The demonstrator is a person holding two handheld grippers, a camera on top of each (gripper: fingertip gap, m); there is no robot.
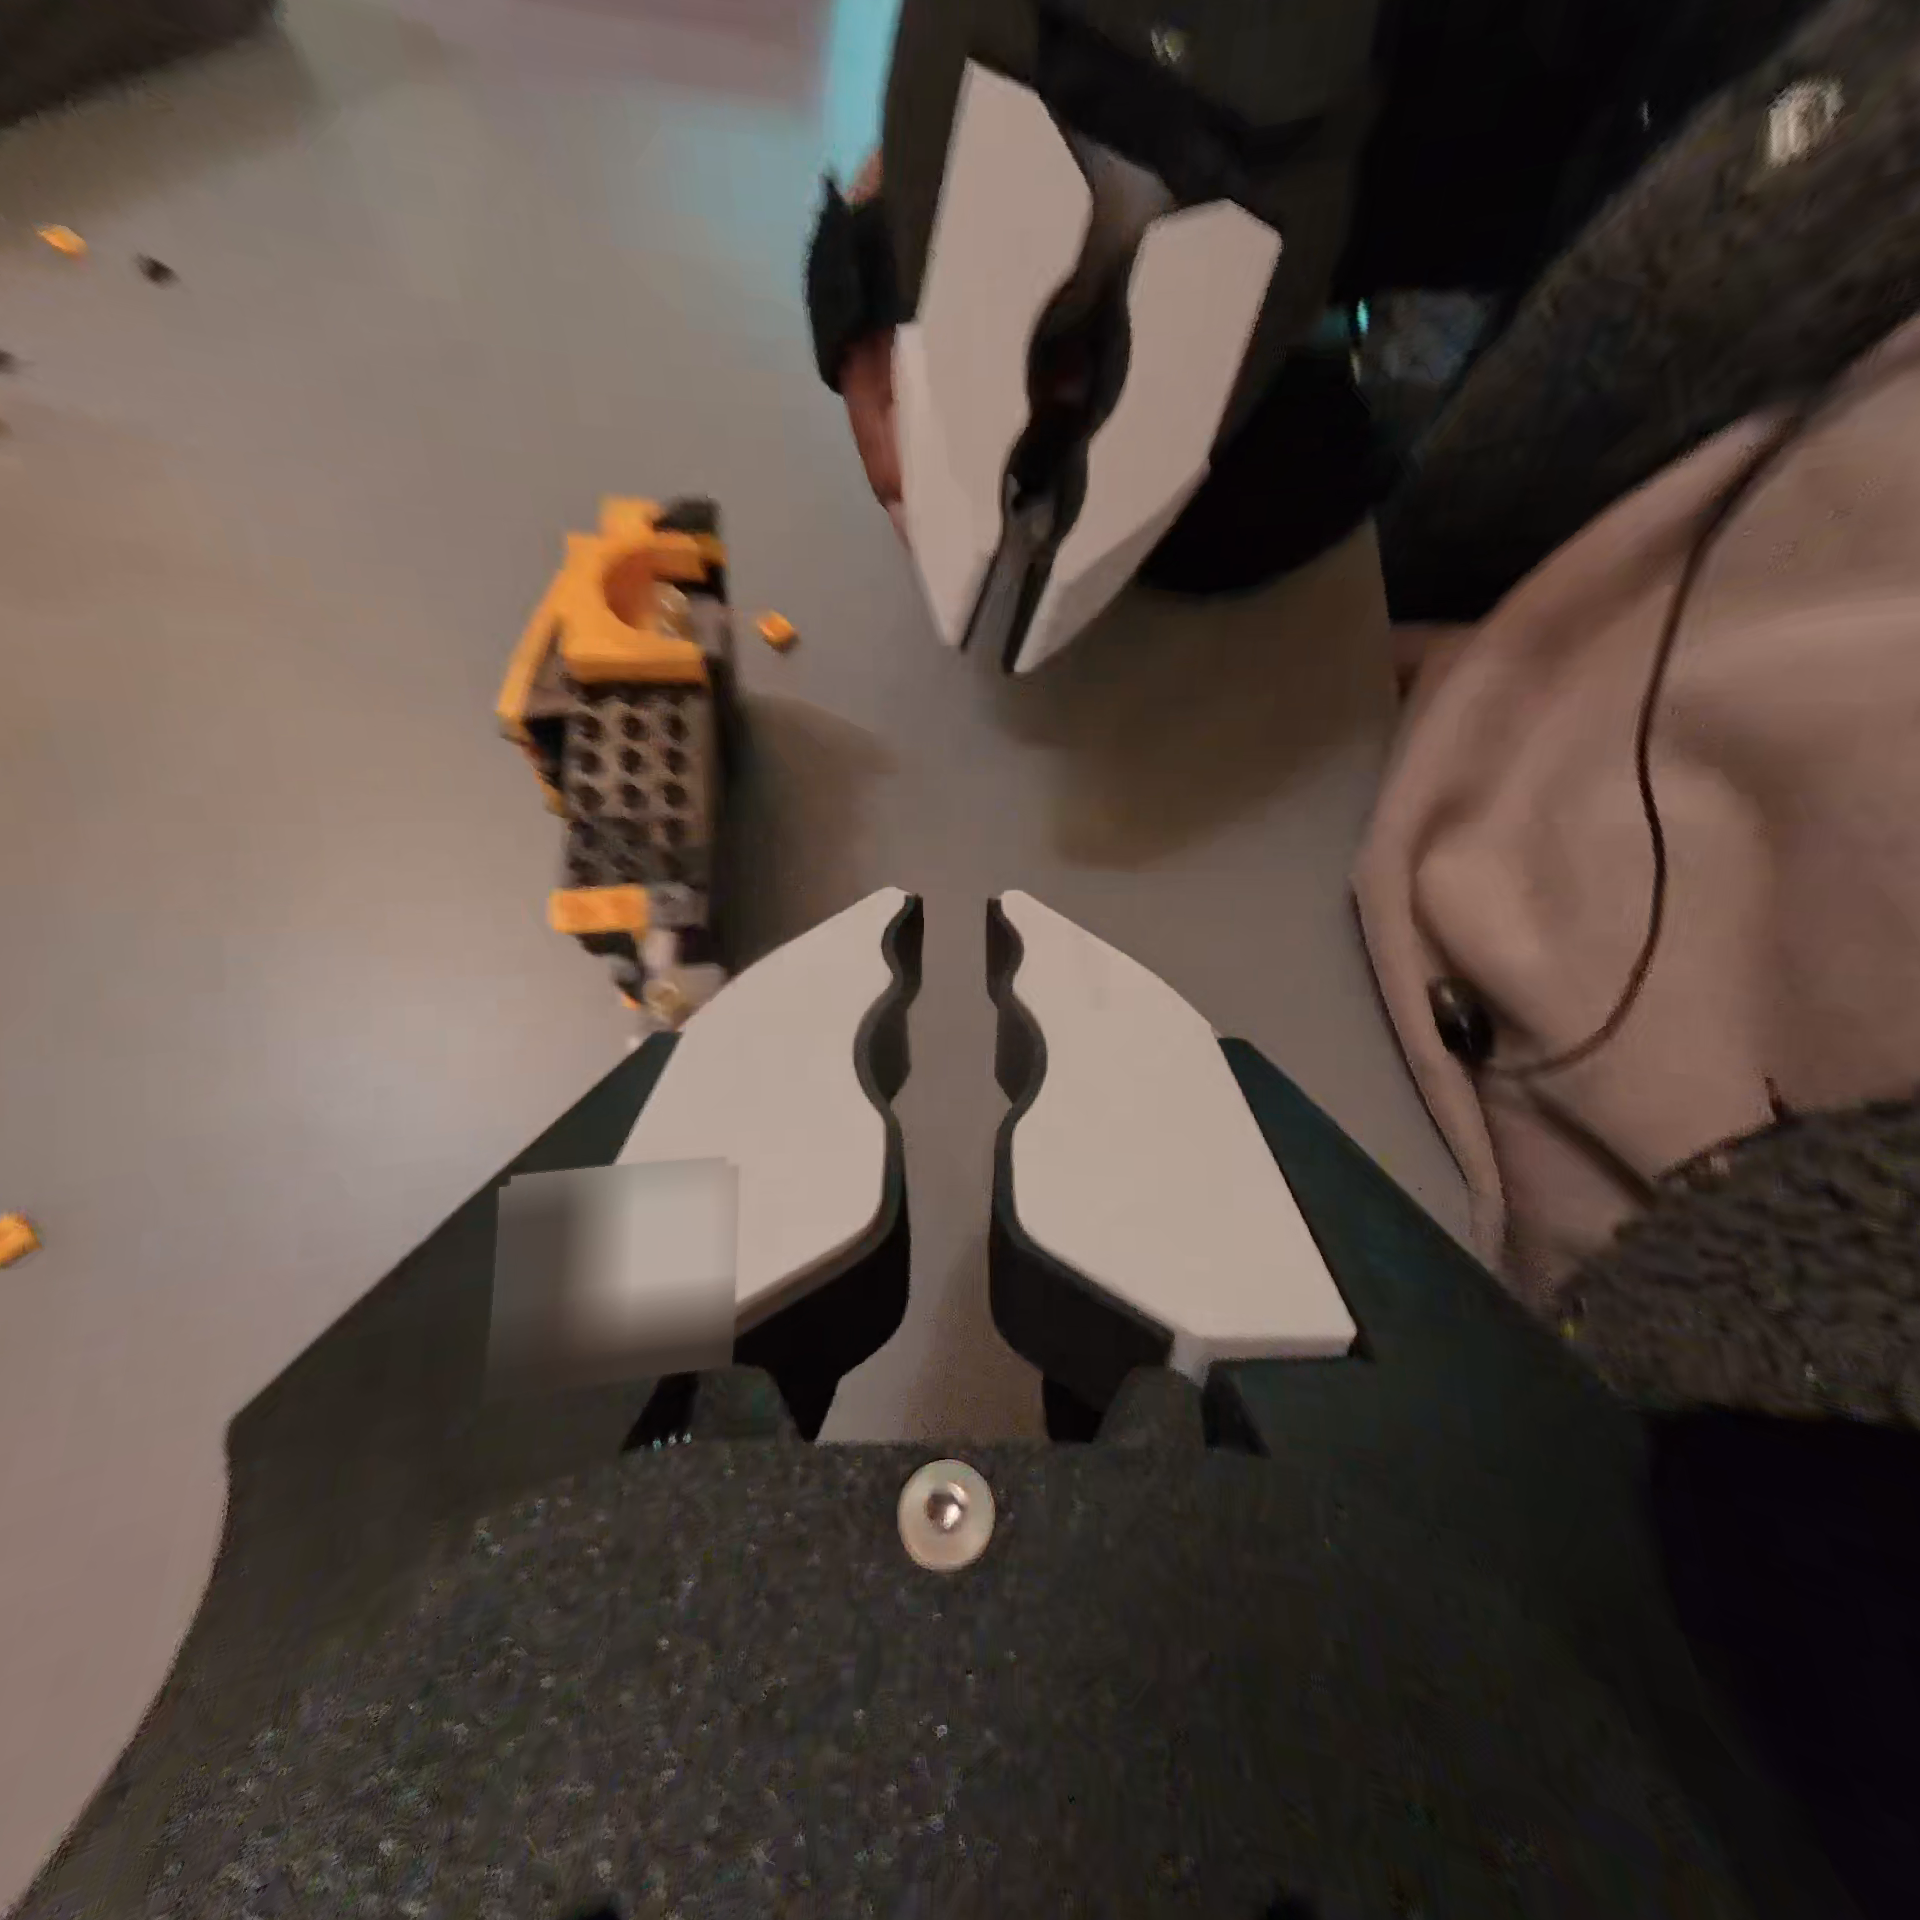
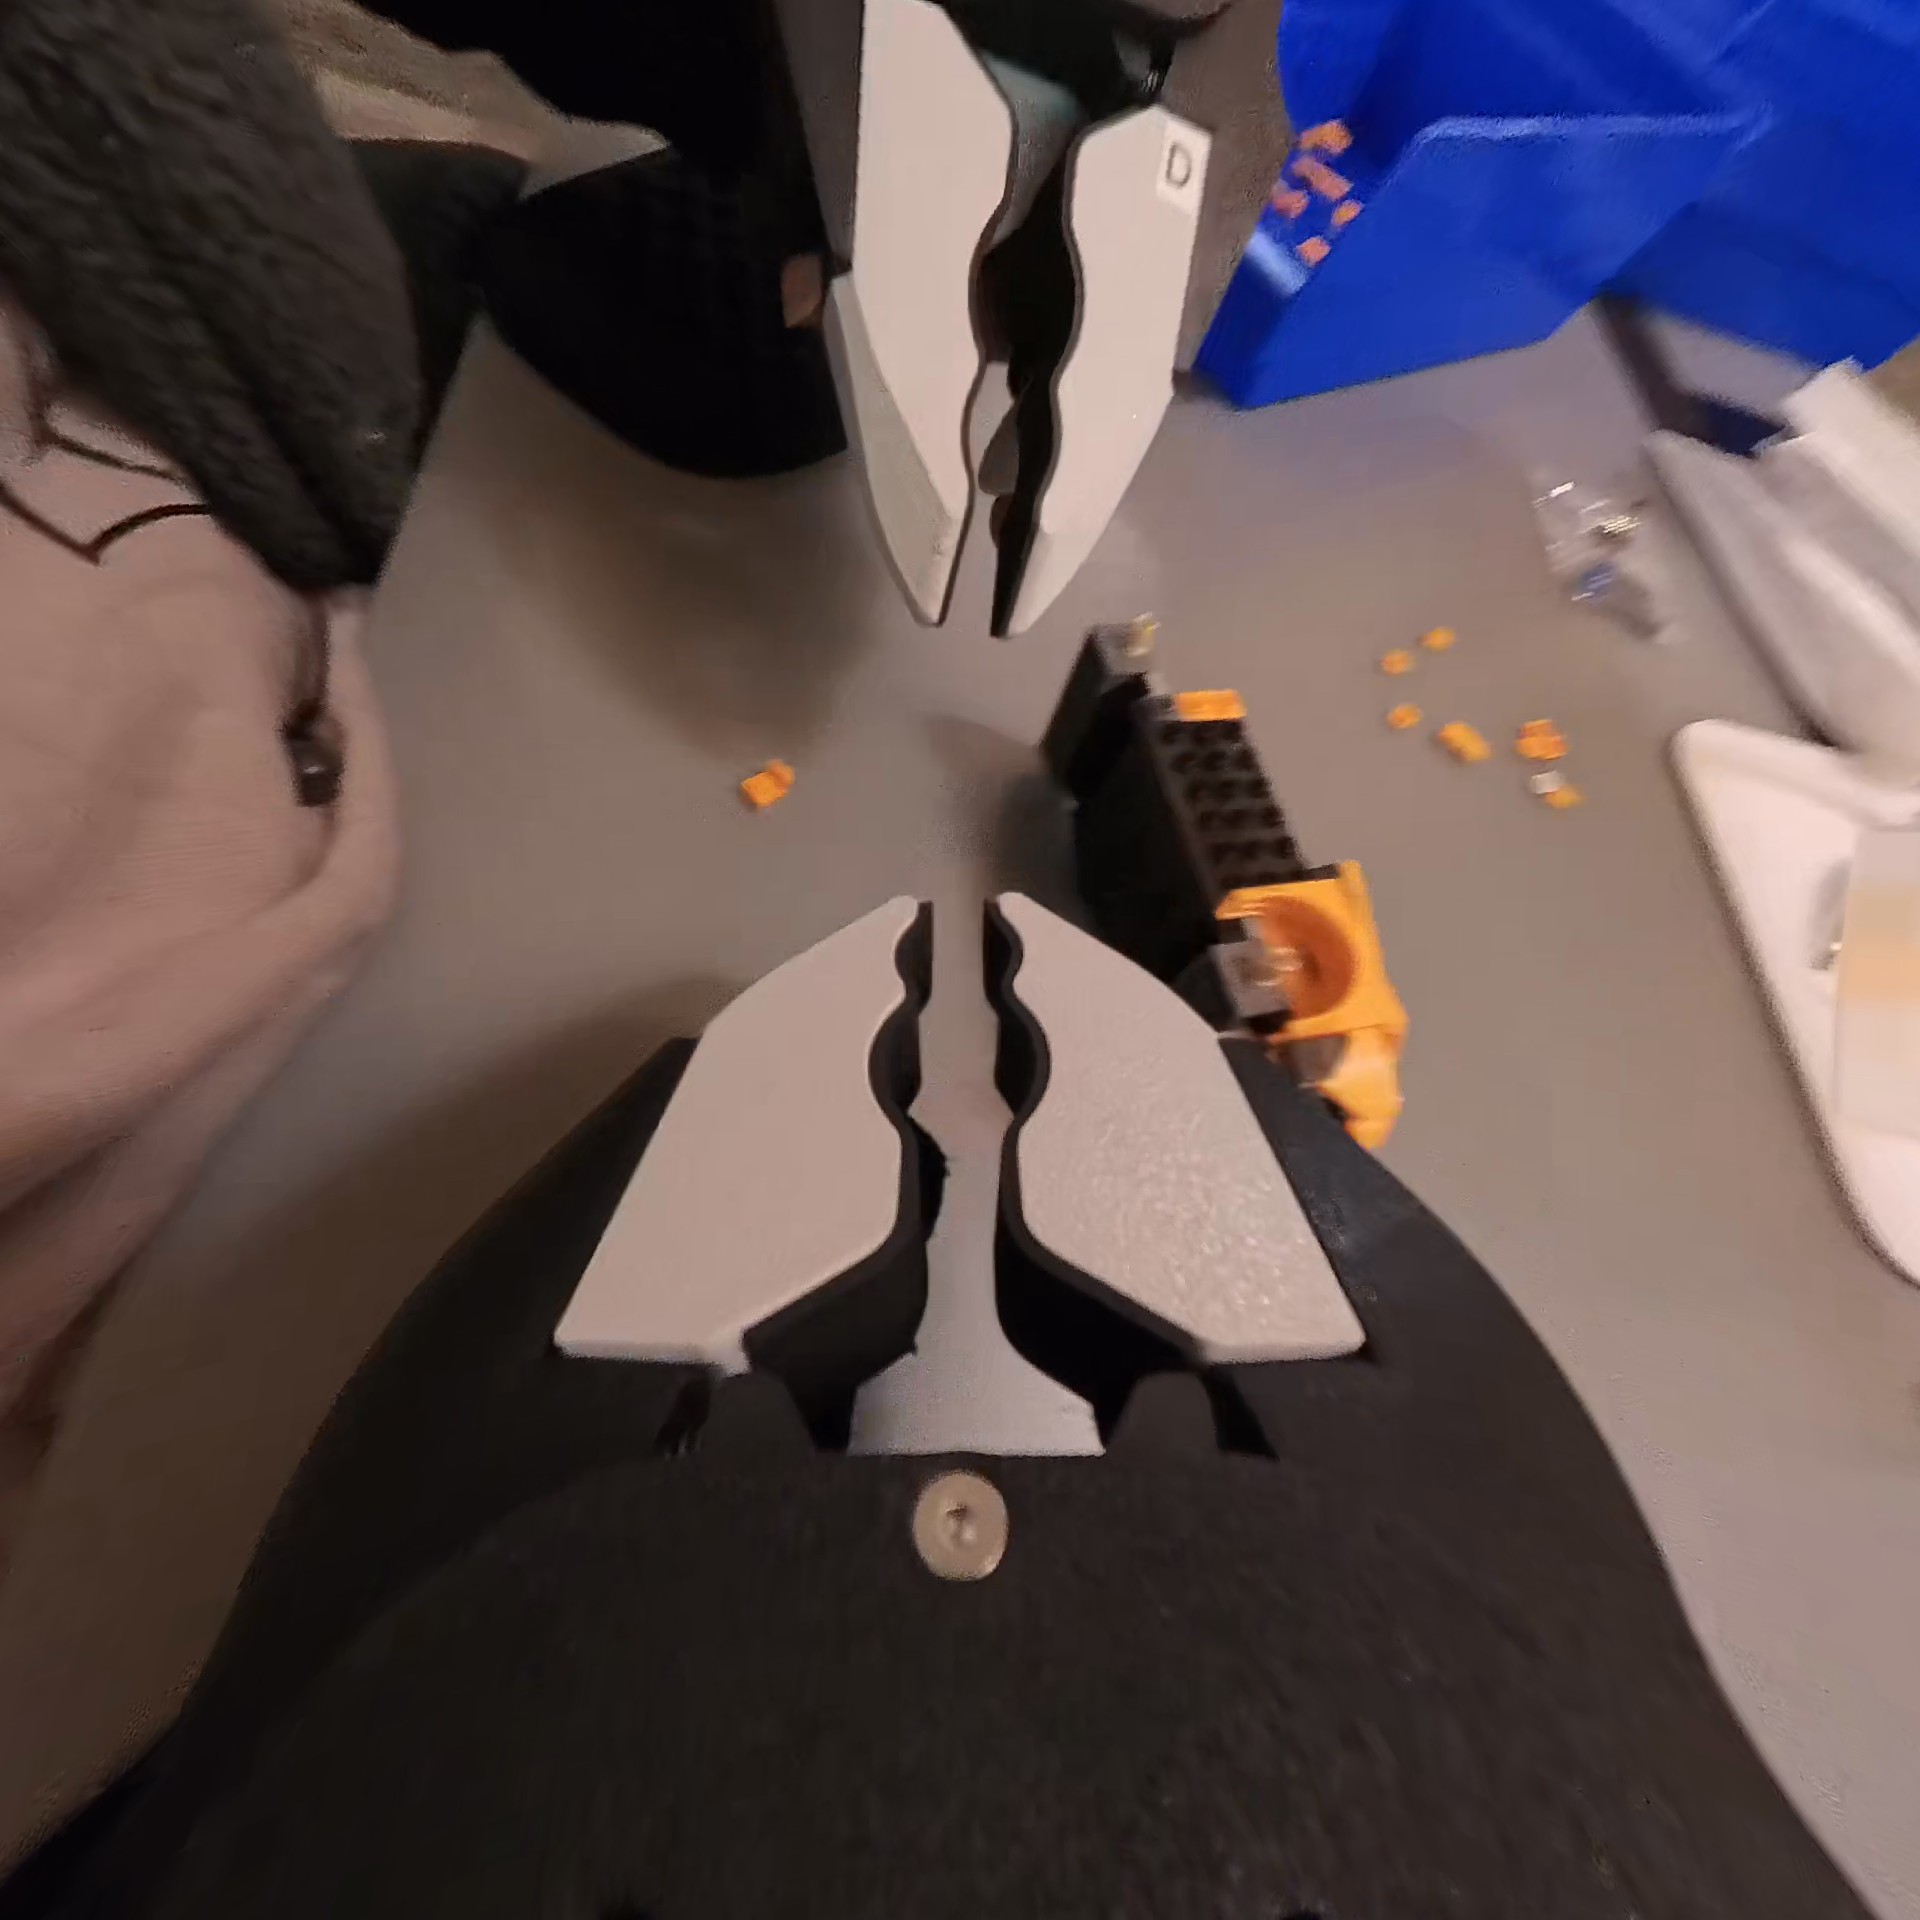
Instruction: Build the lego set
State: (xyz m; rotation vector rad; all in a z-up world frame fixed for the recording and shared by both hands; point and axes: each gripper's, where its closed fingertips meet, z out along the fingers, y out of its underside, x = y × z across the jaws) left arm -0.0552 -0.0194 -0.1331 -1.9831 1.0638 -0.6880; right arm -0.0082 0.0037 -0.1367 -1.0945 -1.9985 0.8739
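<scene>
Bare table [image 2: 623, 935] lies open between the facing tongs; a black-and-orange block [image 2: 1226, 831] stands right, and a blue bin [image 2: 1558, 208] blocks the far right.

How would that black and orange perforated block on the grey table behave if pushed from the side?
The block looks like rigid plastic, so it probably slides rather than flexes. It lies on a long side, so tipping seems unlikely; a push off centre would more likely spin it. The orange end piece sticks out and might snag or pop off, as loose orange bits lie nearby.
</scene>
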